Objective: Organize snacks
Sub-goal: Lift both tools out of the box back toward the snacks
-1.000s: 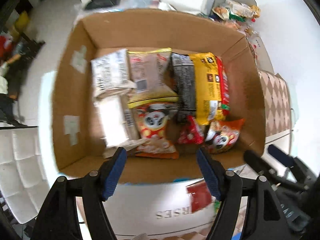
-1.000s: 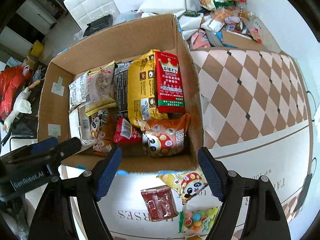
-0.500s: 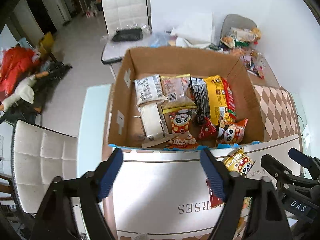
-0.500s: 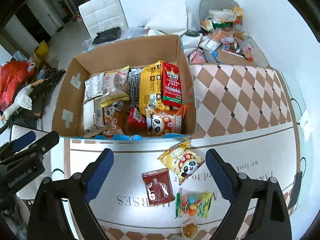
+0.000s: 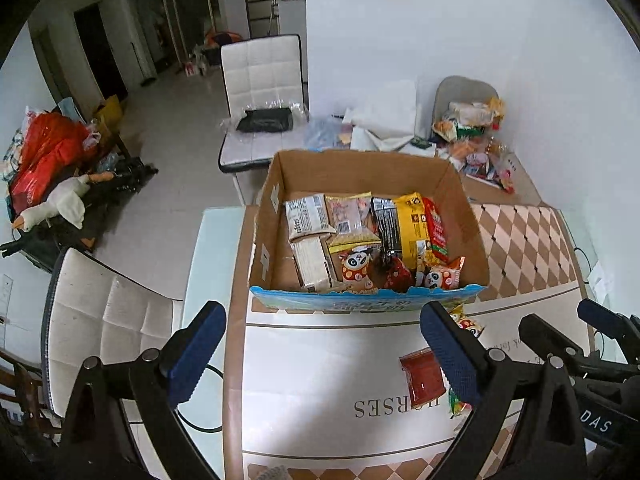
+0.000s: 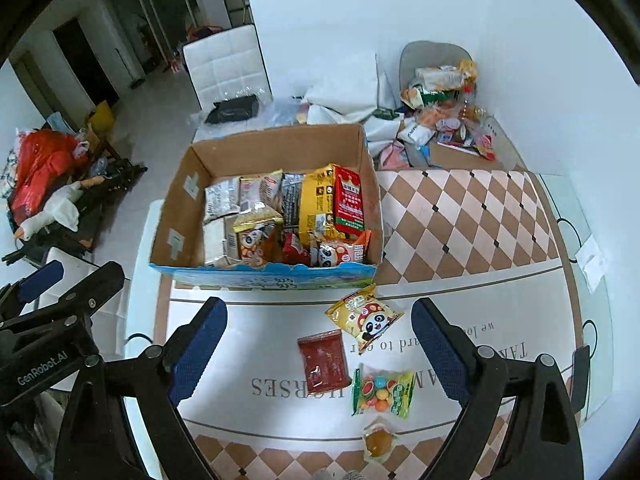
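A cardboard box (image 6: 176, 208) full of snack packets stands on the table; it also shows in the left wrist view (image 5: 472, 220). In front of it lie a yellow panda packet (image 6: 364, 318), a dark red packet (image 6: 324, 358), a green candy bag (image 6: 382, 393) and a small round pastry (image 6: 378, 444). The red packet (image 5: 420, 376) shows in the left wrist view too. My right gripper (image 6: 318, 350) is open and empty, above the red packet. My left gripper (image 5: 324, 354) is open and empty, above the tablecloth, left of the loose packets.
A pile of more snacks (image 6: 444, 92) sits on a chair and carton beyond the table's far right. White chairs stand at the far side (image 5: 260, 80) and at the left (image 5: 104, 320). The checkered cloth (image 6: 460, 216) covers the table right of the box.
Both grippers have pulled back and up from over the box to the near side of the table. The loose packets on the cloth have come into view. Both stay open.
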{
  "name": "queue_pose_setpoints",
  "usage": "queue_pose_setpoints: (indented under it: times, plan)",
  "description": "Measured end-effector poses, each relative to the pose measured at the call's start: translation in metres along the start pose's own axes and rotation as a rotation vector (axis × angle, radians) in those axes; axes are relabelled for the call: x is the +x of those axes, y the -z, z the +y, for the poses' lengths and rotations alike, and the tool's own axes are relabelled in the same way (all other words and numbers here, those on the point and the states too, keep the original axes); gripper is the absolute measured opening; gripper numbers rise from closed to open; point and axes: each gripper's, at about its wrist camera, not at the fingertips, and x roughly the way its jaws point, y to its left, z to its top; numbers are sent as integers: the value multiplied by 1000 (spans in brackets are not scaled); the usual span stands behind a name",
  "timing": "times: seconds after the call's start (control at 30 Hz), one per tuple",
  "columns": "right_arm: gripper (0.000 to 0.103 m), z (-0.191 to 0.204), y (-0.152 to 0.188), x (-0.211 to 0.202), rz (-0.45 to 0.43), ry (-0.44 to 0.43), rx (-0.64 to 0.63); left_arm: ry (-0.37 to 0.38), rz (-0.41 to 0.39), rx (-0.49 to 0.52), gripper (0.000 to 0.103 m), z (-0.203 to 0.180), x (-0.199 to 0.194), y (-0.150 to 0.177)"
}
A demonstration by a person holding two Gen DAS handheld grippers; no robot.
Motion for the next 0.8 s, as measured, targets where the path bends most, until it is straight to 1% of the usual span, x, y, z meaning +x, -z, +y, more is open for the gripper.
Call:
queue_pose_setpoints:
  times: [0.1, 0.17, 0.23, 0.3, 0.4, 0.47, 0.53, 0.6, 0.67, 0.73, 0.8]
  plan:
    - [96, -1, 8, -13, -4, -21, 9, 5, -10, -5, 99, -1, -12, 5]
    - [96, -4, 14, -18, -2, -27, 19, 6, -1, -9, 100, -2, -16, 11]
    - [96, -12, 24, -19, 11, -31, 46, 12, 12, -14, 100, -4, -16, 19]
    - [96, -26, 39, -14, 47, -28, 89, 14, 34, -14, 100, -7, -13, 30]
    - [96, -49, 63, 3, 122, -29, 160, 22, 107, 2, 100, -19, 6, 49]
    - [96, -72, 86, 22, 195, -25, 227, 28, 164, 18, 100, -30, 24, 63]
    - [96, -92, 109, 40, 255, -4, 291, 25, 206, 40, 100, -42, 38, 76]
    - [96, -112, 129, 56, 307, -2, 362, 25, 248, 55, 100, -51, 53, 89]
    - [96, -134, 154, 79, 379, -6, 465, 29, 297, 70, 100, -61, 69, 101]
    - [96, -157, 184, 104, 456, -38, 594, 34, 349, 79, 100, -70, 85, 110]
    - [96, -170, 204, 120, 500, -45, 664, 30, 387, 92, 100, -78, 100, 119]
